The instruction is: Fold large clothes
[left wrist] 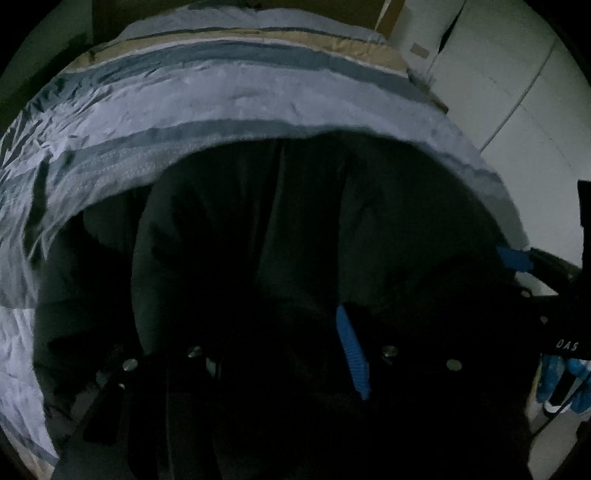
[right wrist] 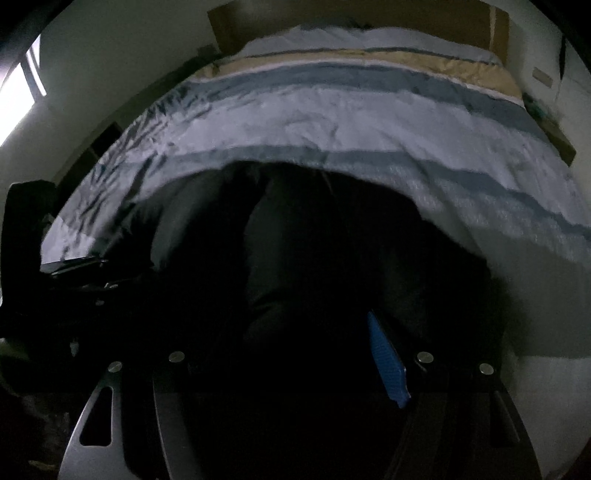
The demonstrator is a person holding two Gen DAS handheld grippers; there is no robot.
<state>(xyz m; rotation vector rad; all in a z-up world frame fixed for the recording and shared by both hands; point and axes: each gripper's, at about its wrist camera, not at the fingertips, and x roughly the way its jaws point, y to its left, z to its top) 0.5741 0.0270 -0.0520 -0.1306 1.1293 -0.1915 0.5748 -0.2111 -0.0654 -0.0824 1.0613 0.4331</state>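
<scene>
Dark garment (left wrist: 258,229) spread on the bed (left wrist: 229,107), filling the near half of both wrist views from about 9 o'clock round to 3 o'clock; black or very dark grey, with long lengthwise folds running toward 12 o'clock. In the right wrist view the same garment (right wrist: 303,236) shows a paler, greyer panel at its 9 o'clock side. Exact kind of clothing impossible to tell in the dim light.

Beyond it, toward 12 o'clock, striped bedcover (right wrist: 332,110) in pale lilac, slate blue and tan bands, creased at 10 o'clock. Brown headboard (right wrist: 369,18) at the far end. White cupboard doors (left wrist: 498,74) at 2 o'clock in the left view.

Left gripper (left wrist: 266,332) low over the garment, jaws parted; only the right-hand blue pad (left wrist: 352,354) readable, the other finger lost in shadow. Nothing visibly clamped, though cloth and fingers merge in the dark. Right gripper (right wrist: 295,332) likewise apart, one blue pad (right wrist: 388,362) visible, the opposite one hidden. Blue tip of the right gripper (left wrist: 513,258) also peeking in at 3 o'clock of the left view, at the bedcover's edge.

Lower edges of both views black, detail unreadable.
</scene>
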